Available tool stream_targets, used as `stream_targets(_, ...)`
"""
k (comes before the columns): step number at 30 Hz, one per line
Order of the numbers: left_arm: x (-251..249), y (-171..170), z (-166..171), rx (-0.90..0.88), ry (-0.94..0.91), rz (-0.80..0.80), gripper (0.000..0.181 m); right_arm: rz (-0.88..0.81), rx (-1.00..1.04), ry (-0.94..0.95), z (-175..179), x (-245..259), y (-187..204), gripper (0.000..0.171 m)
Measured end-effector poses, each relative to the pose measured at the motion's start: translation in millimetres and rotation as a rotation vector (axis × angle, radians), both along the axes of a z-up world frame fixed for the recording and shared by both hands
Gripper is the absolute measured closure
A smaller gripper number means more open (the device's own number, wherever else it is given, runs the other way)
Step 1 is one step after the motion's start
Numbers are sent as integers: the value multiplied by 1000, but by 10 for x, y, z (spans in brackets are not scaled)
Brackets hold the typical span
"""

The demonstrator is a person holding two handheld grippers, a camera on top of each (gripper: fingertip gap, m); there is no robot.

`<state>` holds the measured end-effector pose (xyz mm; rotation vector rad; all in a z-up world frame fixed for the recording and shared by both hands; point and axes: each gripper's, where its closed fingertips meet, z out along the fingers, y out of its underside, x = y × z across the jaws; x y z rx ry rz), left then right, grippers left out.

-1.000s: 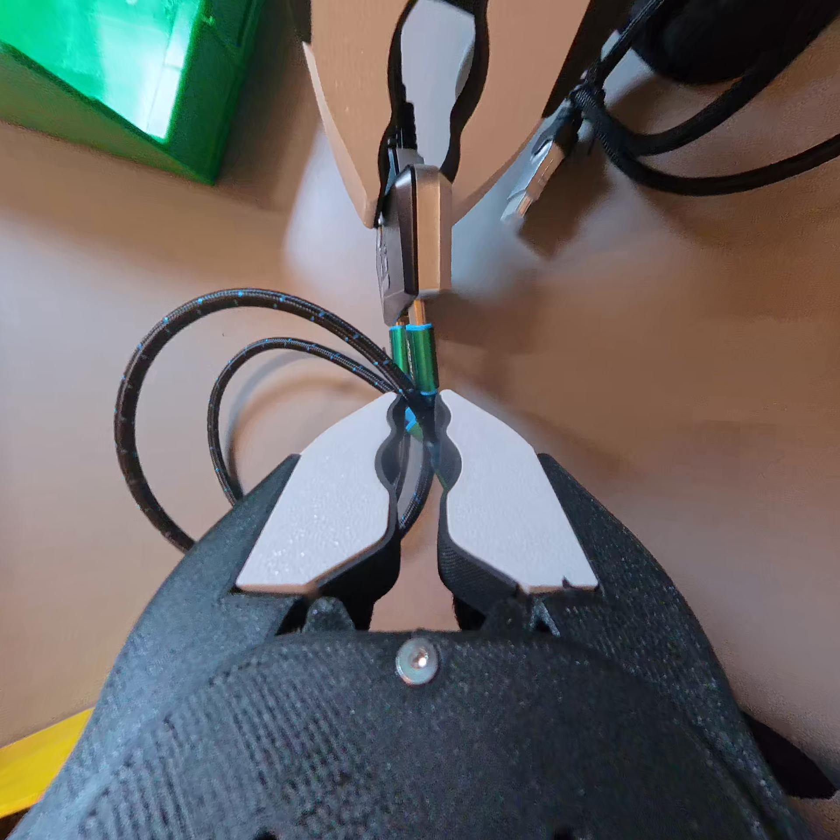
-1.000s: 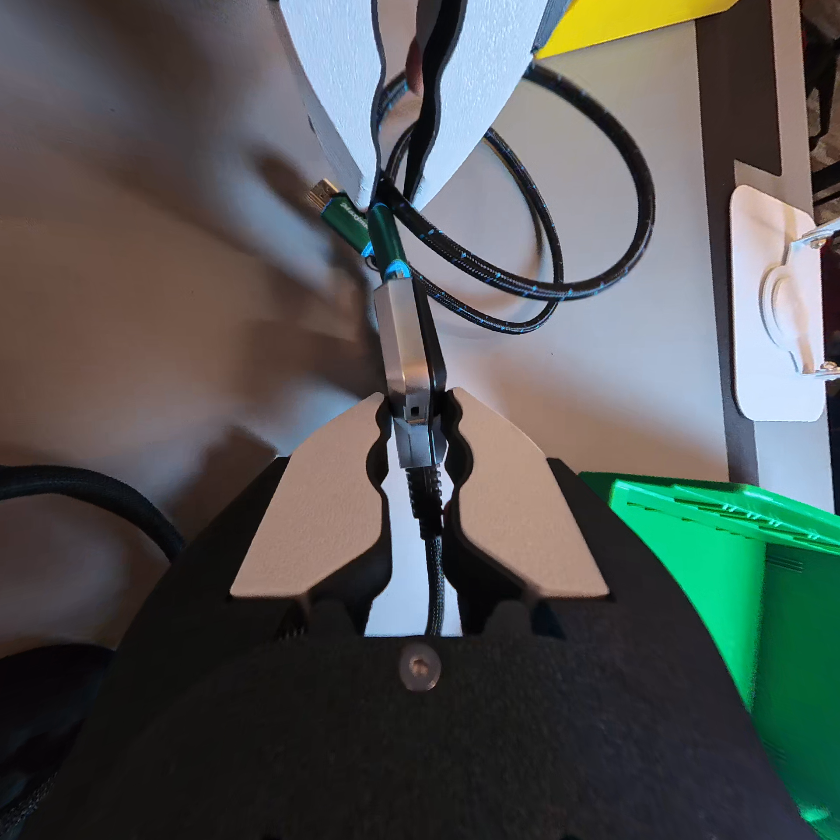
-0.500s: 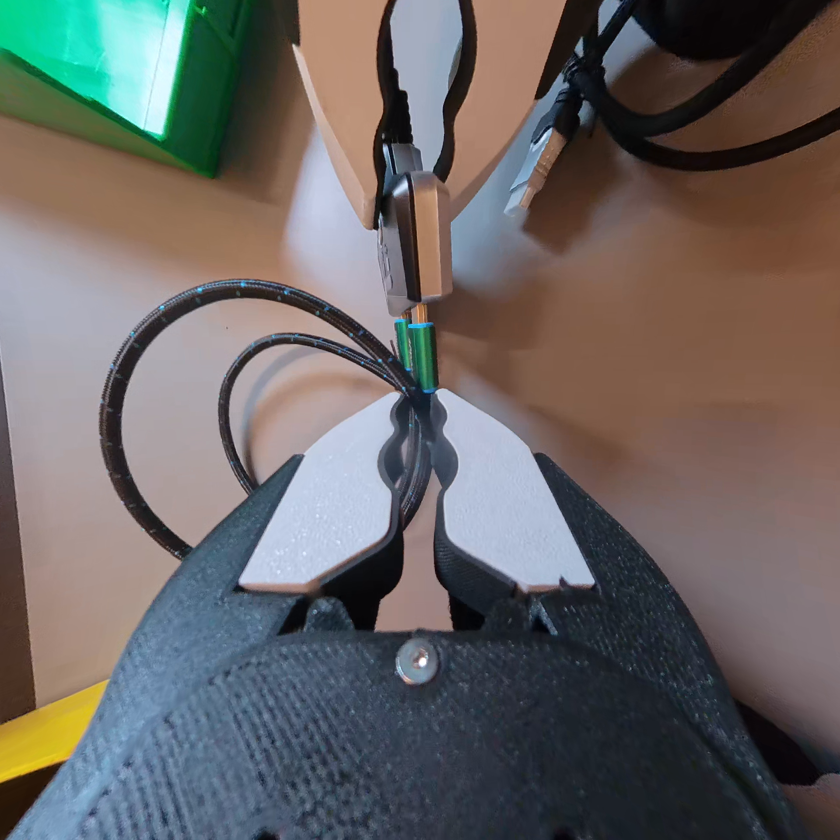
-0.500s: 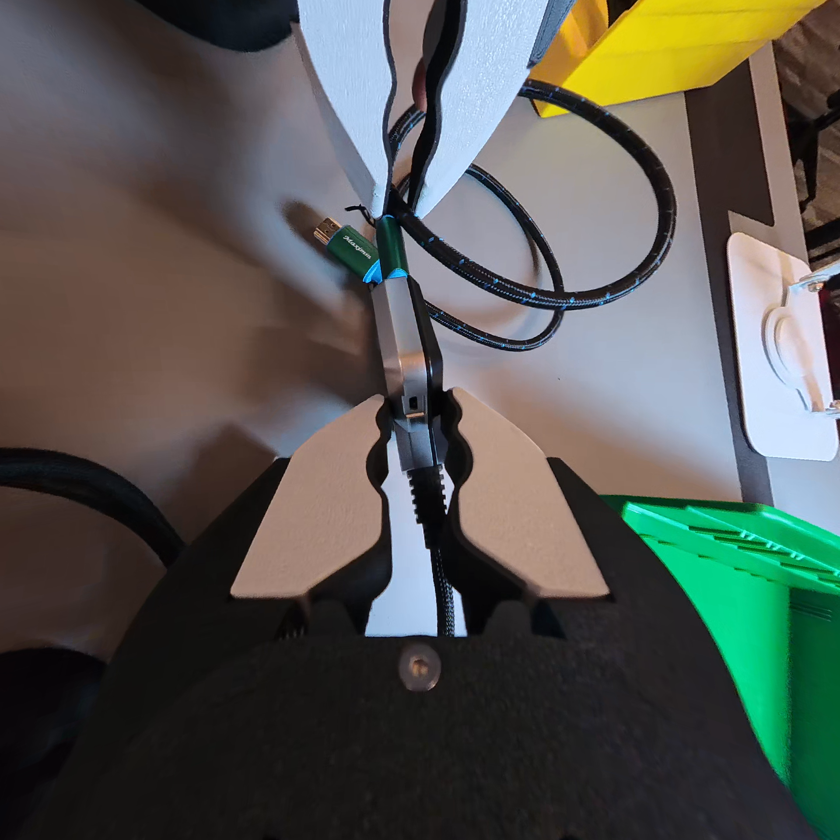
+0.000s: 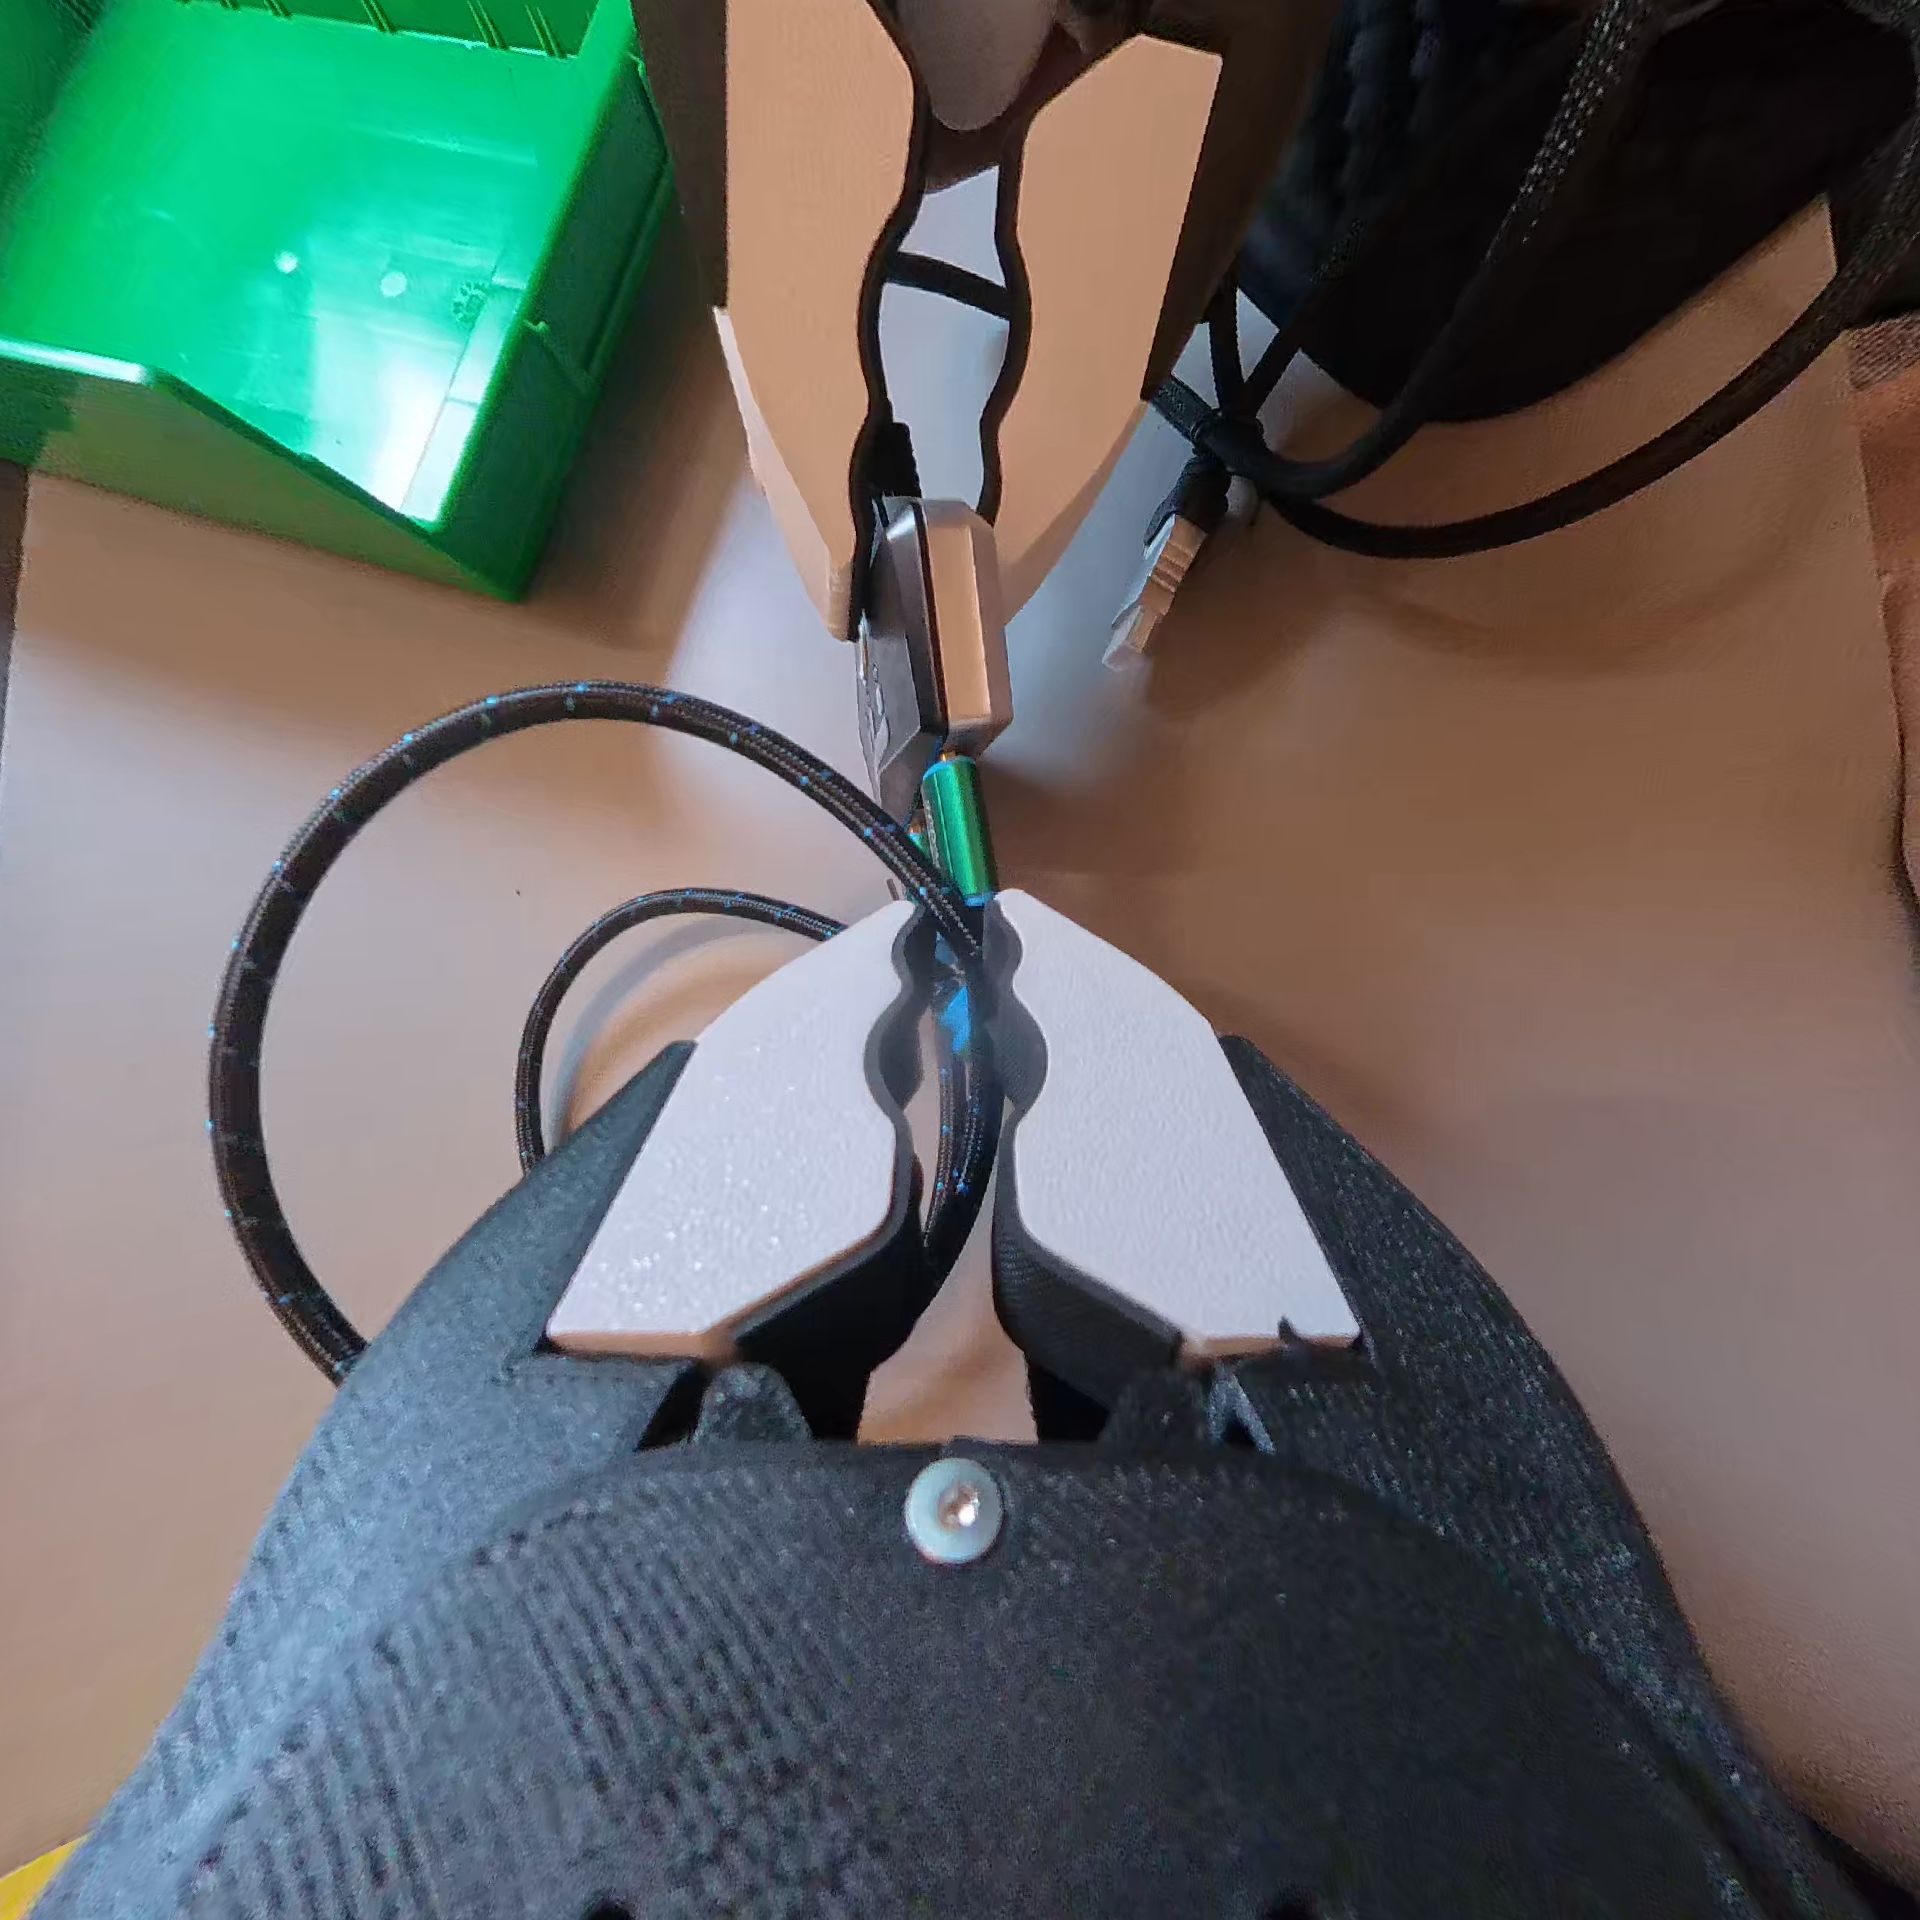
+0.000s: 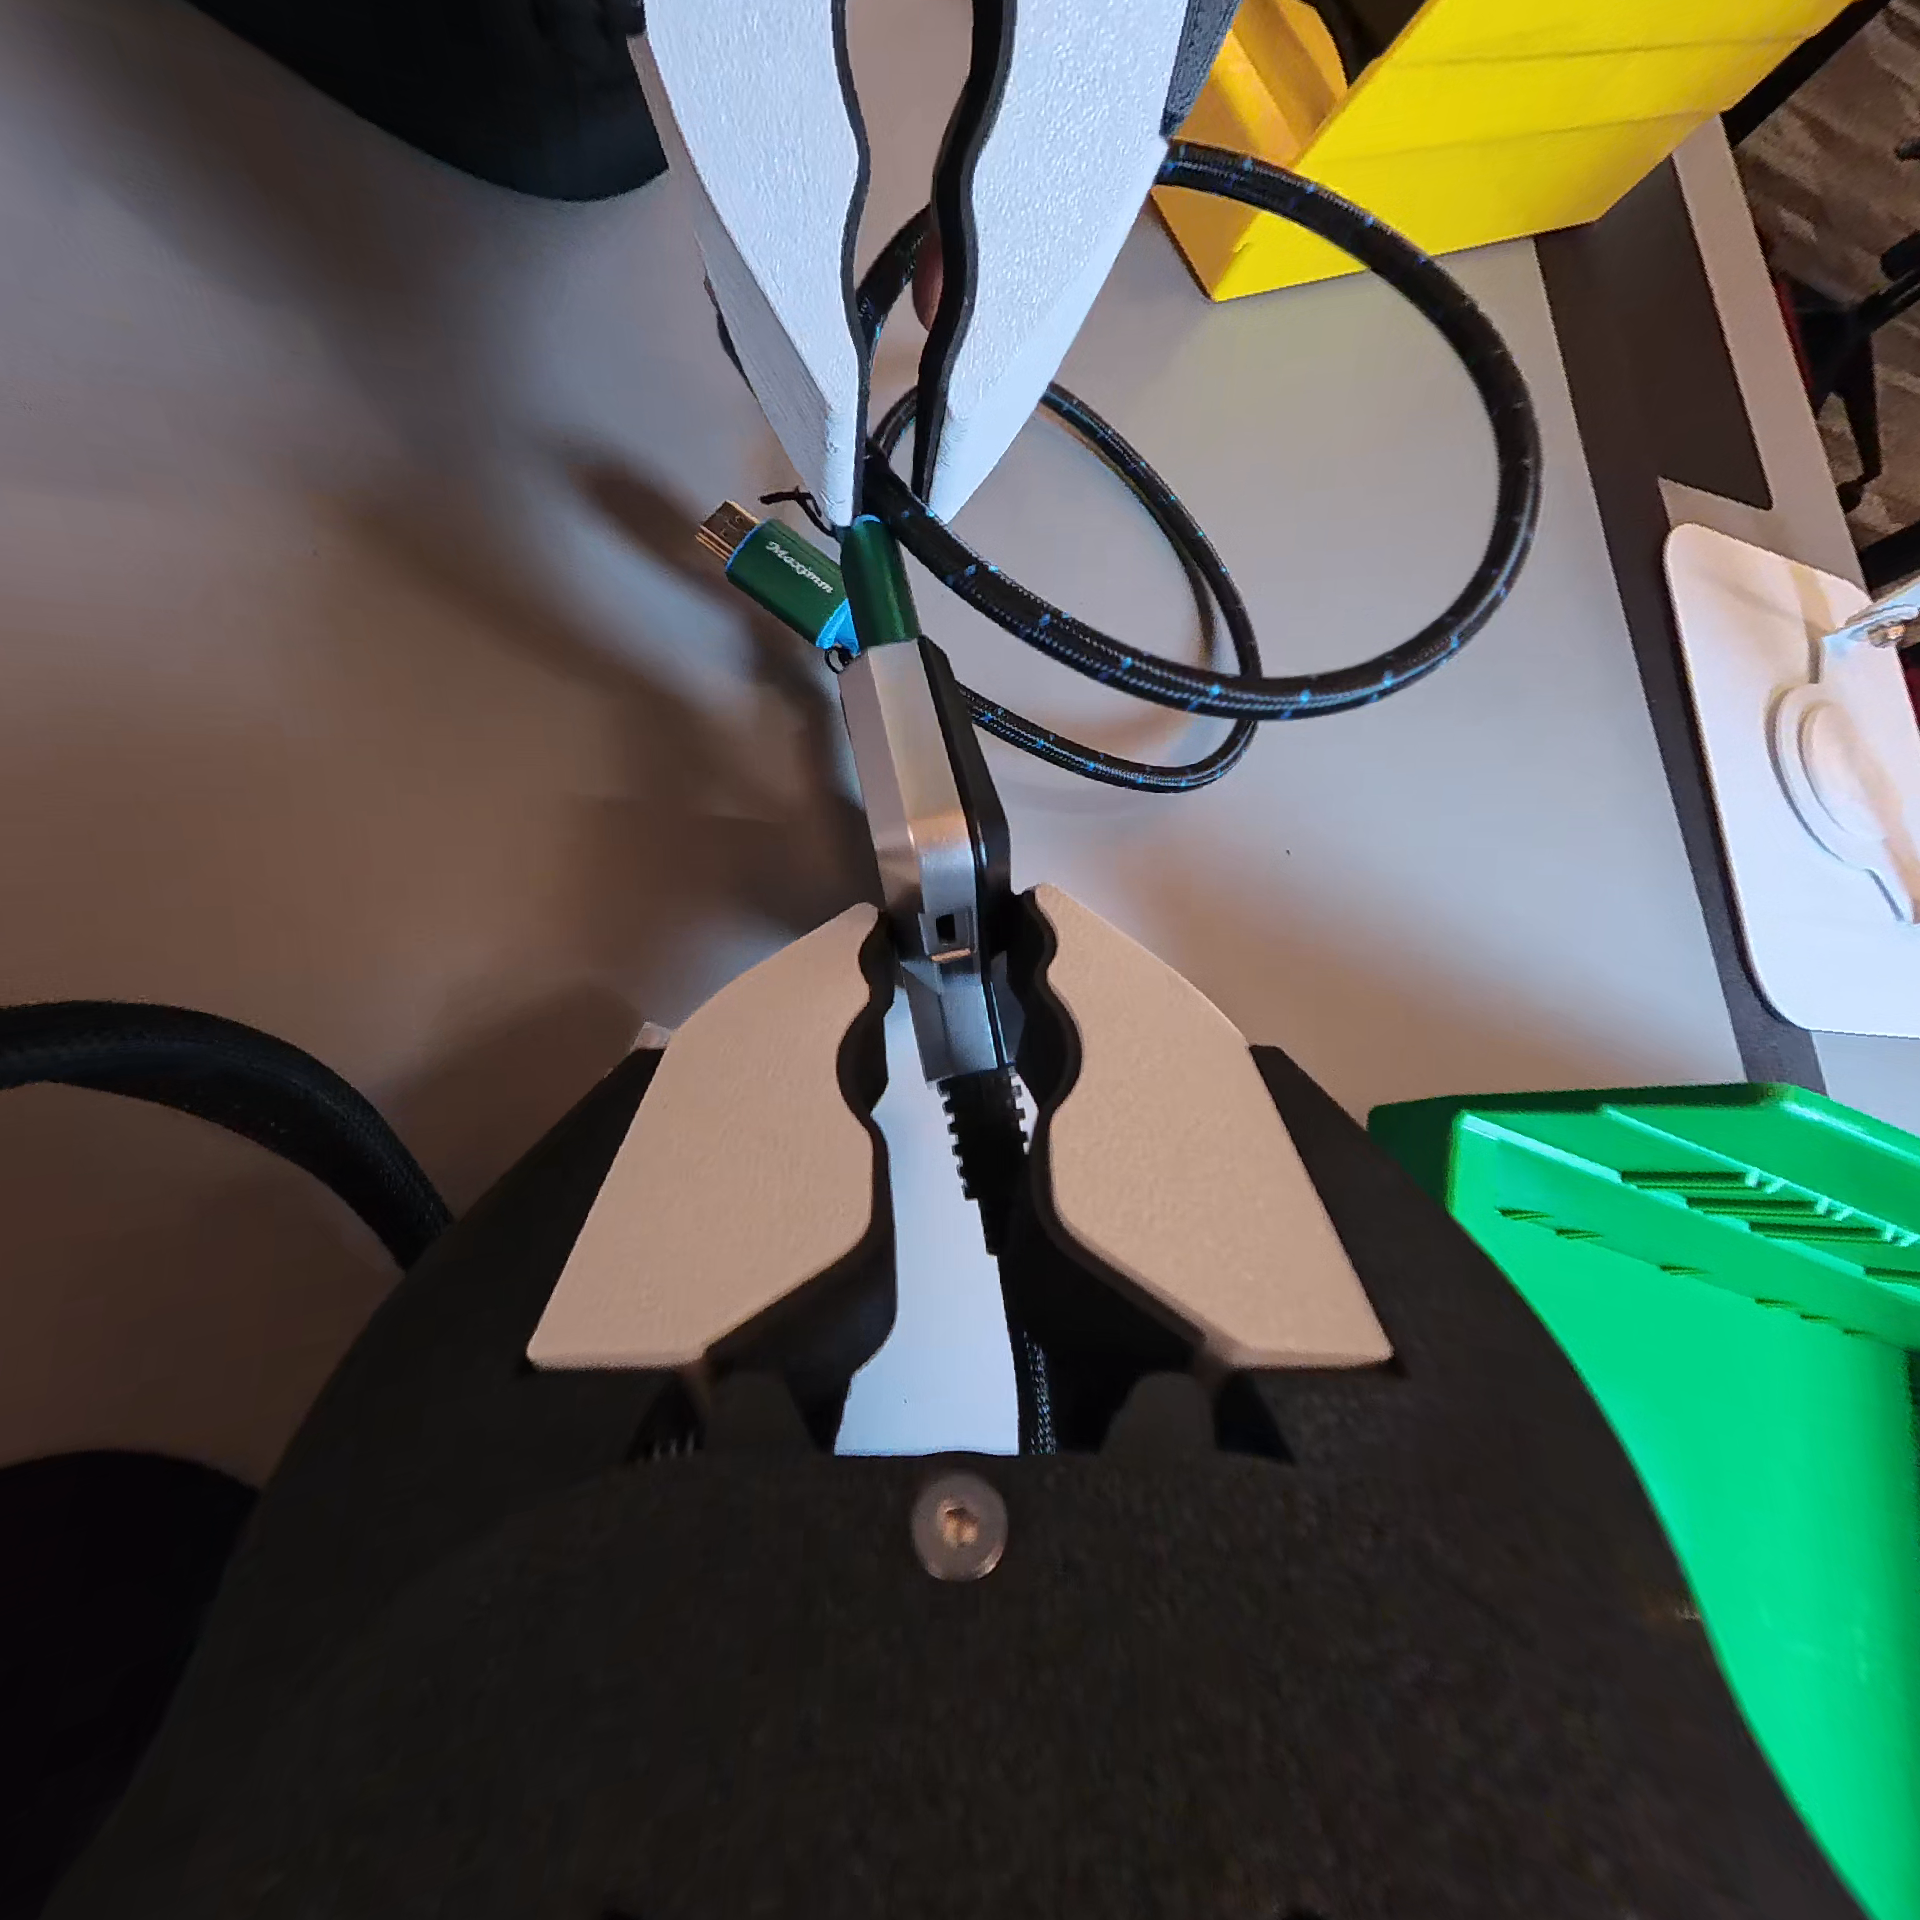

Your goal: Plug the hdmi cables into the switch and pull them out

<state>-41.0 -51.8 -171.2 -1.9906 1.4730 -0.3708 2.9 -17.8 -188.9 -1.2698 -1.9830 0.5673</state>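
Note:
My left gripper (image 5: 956, 909) is shut on the black-and-blue braided HDMI cable (image 5: 312, 935) just behind its green plug (image 5: 961, 831). The plug's tip sits in the end of the silver switch (image 5: 961, 613). My right gripper (image 6: 956, 925) is shut on the switch (image 6: 914, 769) at its cable end, and holds it above the table. In the right wrist view the left gripper (image 6: 894, 488) comes in from the top, holding the plug (image 6: 881, 587) against the switch. The cable's second green plug (image 6: 779, 566) hangs free beside it. The cable (image 6: 1351, 665) loops on the table.
A green bin (image 5: 312, 260) stands at the far left, and shows at the right in the right wrist view (image 6: 1714, 1299). A yellow bin (image 6: 1455, 125) stands beyond the loop. A white plastic piece (image 6: 1818, 779) lies at the table's edge. A black cable with a silver connector (image 5: 1153, 582) lies nearby. The grippers' ends are close to 7 centimeters from one another. Both grippers' tips are roughly 40 centimeters from the white plastic piece (image 6: 1818, 779).
The green plug has gone further into the switch, and less of its metal tip shows. Both grippers have shifted a little and stay shut.

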Motion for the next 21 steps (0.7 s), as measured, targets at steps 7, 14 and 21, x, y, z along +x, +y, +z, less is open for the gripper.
stream_targets(7,-7,45,-16,33,-16,-8,172,-27,32,-9,1,4,50,150)
stream_targets(14,-144,260,758,285,-310,67,164,-126,97,184,381,47,199,150)
stream_targets(21,-855,362,1530,558,-703,337,166,-245,144,342,827,231,417,150)
